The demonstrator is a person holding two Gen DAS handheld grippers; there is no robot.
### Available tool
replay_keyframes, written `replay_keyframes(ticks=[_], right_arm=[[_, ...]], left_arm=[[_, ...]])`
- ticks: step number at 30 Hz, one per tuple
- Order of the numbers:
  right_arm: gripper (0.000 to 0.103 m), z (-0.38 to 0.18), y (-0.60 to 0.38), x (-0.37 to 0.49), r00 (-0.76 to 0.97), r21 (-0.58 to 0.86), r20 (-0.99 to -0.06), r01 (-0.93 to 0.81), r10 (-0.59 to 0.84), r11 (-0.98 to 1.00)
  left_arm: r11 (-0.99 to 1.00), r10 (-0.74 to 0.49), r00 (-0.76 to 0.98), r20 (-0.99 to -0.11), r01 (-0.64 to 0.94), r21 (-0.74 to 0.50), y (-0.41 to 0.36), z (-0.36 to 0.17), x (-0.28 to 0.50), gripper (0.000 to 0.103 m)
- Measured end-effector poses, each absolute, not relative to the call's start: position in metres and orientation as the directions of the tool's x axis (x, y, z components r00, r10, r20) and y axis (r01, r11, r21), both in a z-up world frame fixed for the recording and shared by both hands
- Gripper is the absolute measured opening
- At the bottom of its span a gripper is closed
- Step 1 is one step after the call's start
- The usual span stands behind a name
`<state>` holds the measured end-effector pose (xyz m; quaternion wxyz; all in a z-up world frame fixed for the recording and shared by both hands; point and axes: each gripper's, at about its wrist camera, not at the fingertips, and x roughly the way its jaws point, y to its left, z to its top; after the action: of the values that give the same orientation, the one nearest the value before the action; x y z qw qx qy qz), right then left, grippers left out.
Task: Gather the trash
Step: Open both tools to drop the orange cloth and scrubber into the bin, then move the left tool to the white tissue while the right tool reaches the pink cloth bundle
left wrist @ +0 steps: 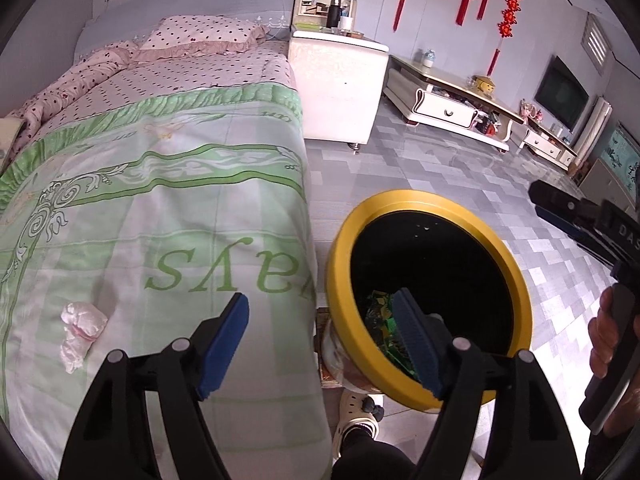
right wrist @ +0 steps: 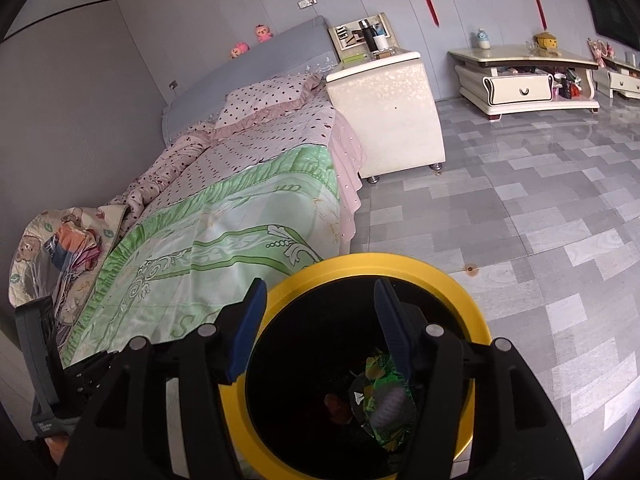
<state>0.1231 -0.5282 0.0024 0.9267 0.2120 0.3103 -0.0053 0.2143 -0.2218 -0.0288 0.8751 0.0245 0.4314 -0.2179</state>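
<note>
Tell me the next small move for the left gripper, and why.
Probably swing the left gripper left and down toward the pink wad on the bedspread. Its jaws are open and empty, the wad looks like the only trash on the bed, and the bin beside it already holds a green wrapper. The right gripper hangs open over the bin.

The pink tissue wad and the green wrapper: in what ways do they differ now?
The pink tissue wad lies on the bed, in the open; the green wrapper already lies inside the yellow-rimmed bin. The wad is pale, soft and matte; the wrapper is green, printed and shiny. Both are crumpled, and neither gripper holds either: the left gripper and the right gripper are open.
</note>
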Motion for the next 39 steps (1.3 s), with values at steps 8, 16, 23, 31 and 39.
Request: replay_keyframes(ticks=[8, 16, 23, 31, 39], right_arm=[[0.057, 0.01, -0.478, 0.114, 0.799, 0.396, -0.567, 0.049, 0.202, 0.917], [0.058, 0.009, -0.403, 0.116, 0.757, 0.389, -0.577, -0.074, 0.306, 0.918], [0.058, -0.003, -0.337, 0.116, 0.696, 0.382, -0.602, -0.18, 0.392, 0.907], [0.058, -0.02, -0.279, 0.121, 0.617, 0.355, -0.65, -0.268, 0.443, 0.895], [0.058, -0.043, -0.221, 0.128, 0.537, 0.356, -0.684, -0.343, 0.493, 0.869]], left_arm=[[0.947, -0.278, 0.577, -0.768, 0.3, -0.116, -0.158, -0.027, 0.225, 0.071], [0.978, -0.183, 0.6, -0.779, 0.194, -0.081, -0.091, -0.034, 0.235, 0.071], [0.991, -0.116, 0.604, -0.789, 0.125, -0.051, -0.042, -0.044, 0.246, 0.071], [0.996, -0.081, 0.591, -0.803, 0.076, -0.045, -0.009, -0.057, 0.256, 0.071], [0.996, -0.086, 0.562, -0.823, 0.069, -0.057, 0.003, -0.08, 0.265, 0.071]])
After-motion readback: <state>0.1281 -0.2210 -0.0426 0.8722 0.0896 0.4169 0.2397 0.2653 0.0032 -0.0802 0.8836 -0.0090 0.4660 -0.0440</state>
